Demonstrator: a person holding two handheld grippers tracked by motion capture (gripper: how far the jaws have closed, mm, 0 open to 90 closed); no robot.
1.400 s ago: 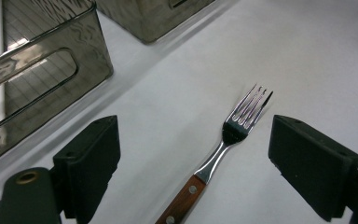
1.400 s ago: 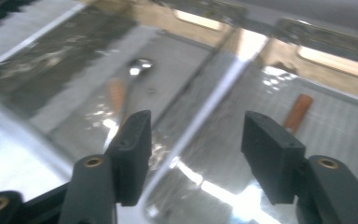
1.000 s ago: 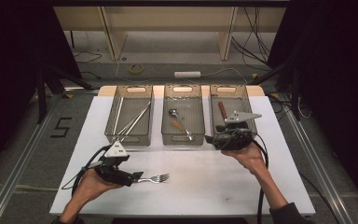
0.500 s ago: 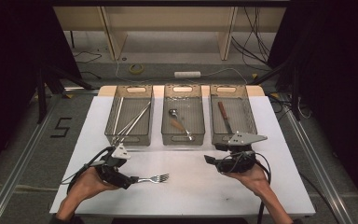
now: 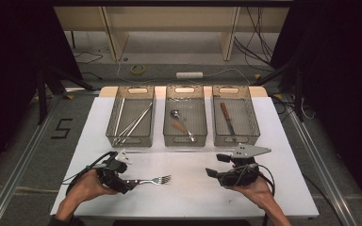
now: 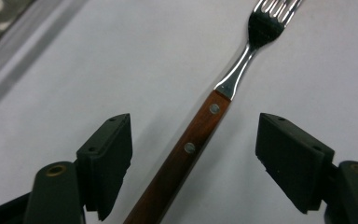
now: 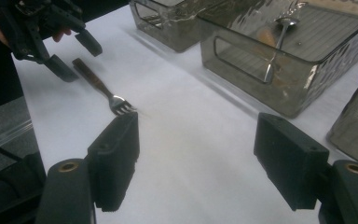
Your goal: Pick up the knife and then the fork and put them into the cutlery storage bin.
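Fork [image 6: 200, 140] lies flat on white table [image 5: 188, 197], wooden handle between pads of left gripper [image 6: 193, 161]; jaws just been closing, still wide, handle untouched. Right gripper [image 7: 196, 165] held wide open, nothing between pads, well apart from fork.

Risk judged: handle off-centre and slanted between pads, so fork may be pivoted or skidded on closure.

Near table edge close behind left hand; open room ahead, before three trays [image 5: 186, 141].

High view overhead, far; gripper views low, close; all share fork [image 5: 153, 180].
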